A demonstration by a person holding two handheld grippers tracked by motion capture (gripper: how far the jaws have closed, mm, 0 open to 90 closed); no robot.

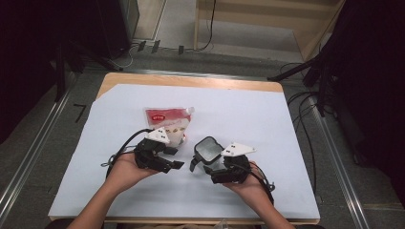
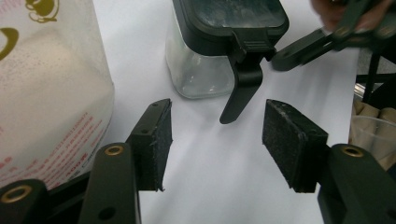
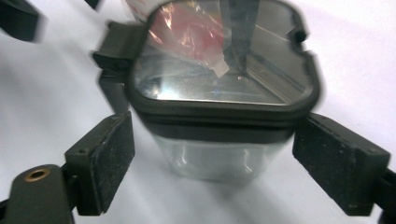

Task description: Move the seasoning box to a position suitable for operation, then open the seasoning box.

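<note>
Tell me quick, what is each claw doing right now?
Left claw: open, nothing between its pads, pointing toward the jar.
Right claw: open around the jar, pads beside its lid but not pressing.

A person's two hands come in from the near edge, each holding a black gripper over the white sheet that covers the table. Just beyond the left gripper lies a plastic bag with a red label, partly hidden by that gripper's grey plate. Right in front of the right gripper stands a clear jar with a black rim and a dangling black latch, between the two grippers.
</note>
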